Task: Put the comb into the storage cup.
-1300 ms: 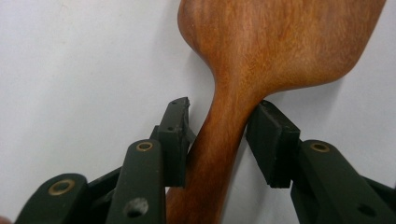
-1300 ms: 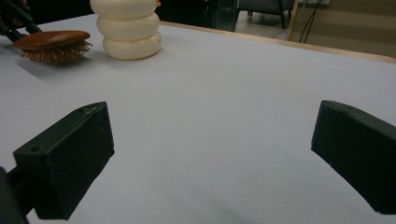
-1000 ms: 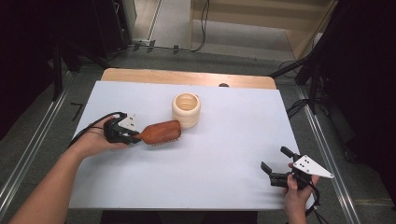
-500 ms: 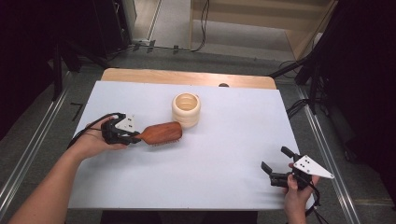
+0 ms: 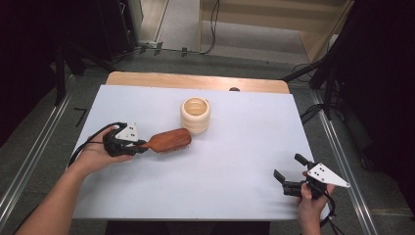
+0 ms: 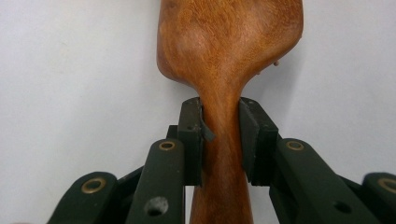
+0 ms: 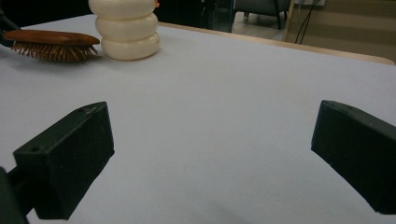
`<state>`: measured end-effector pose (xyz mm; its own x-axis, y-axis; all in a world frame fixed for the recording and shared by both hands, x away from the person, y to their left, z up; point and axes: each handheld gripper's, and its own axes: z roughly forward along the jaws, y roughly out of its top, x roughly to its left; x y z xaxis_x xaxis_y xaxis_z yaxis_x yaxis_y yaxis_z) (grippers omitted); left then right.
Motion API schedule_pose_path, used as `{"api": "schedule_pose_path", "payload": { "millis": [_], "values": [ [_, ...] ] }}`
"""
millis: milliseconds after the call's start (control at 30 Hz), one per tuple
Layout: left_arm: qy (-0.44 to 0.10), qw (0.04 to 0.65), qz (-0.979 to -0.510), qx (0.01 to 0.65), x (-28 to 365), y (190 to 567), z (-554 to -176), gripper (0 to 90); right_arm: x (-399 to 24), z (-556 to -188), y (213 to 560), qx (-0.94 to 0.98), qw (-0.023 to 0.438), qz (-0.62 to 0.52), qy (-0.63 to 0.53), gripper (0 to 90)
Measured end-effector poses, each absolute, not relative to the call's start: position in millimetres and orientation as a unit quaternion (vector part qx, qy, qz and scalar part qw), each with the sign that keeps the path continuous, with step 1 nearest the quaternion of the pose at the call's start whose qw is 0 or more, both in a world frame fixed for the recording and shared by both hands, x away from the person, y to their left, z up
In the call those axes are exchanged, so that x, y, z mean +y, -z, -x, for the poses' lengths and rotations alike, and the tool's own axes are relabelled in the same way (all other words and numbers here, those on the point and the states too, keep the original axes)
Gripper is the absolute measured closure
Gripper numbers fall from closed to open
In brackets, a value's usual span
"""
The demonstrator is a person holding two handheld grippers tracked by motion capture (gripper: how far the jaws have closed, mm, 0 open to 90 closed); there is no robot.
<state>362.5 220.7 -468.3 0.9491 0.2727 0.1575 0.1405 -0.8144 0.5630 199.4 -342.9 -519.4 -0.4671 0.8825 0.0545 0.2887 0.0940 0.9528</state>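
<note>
On the table [image 5: 235,196], white sheet over a wood top, nothing big had changed between frames. Cup [image 5: 195,115], the ribbed cream one, stood upright mid-table toward the far edge, same spot as a second ago.

Brush [image 5: 166,140] was what had shifted: a second back its head sat close beside the cup's base, angled up toward it; now it was lower and nearer the person, flatter, with a clear gap to the cup. In the right gripper view it looked bristles-down at or just above the sheet; couldn't tell if it touched.

Left gripper [image 5: 138,146] was clamped on the brush handle at the neck, both pads tight against the wood, head pointing away from the hand. Grip looked centred, no visible slip.

Right gripper [image 5: 288,172] sat idle near the front right corner, well apart from everything, jaws spread wide with nothing between them. Hadn't moved.

My read: brush was being drawn back or re-angled rather than going into the cup yet. Head would have to come up over the rim next.
</note>
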Motion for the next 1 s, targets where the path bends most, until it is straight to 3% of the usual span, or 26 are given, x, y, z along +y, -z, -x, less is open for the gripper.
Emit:
{"api": "schedule_pose_path", "payload": {
  "millis": [300,500,633,700,800,1000],
  "values": [
    [-0.118,0.298,-0.94,0.117,223,474,-356,72.5,-343,-200,519,0.682,0.287,-0.43,-0.518,0.0],
    [-0.09,0.288,-0.944,0.133,222,478,-360,71.3,-343,-199,519,0.682,0.287,-0.429,-0.518,0.0],
    [-0.059,0.28,-0.945,0.16,221,481,-366,54.2,-343,-199,519,0.682,0.286,-0.43,-0.518,0.0],
    [-0.043,0.284,-0.943,0.17,219,482,-368,50.9,-343,-199,519,0.682,0.287,-0.429,-0.518,0.0],
    [-0.037,0.276,-0.944,0.176,215,484,-369,51.2,-343,-200,519,0.682,0.287,-0.429,-0.519,0.0],
    [-0.039,0.261,-0.95,0.165,207,482,-370,65.8,-343,-199,519,0.682,0.286,-0.429,-0.519,0.0]
  ]
}}
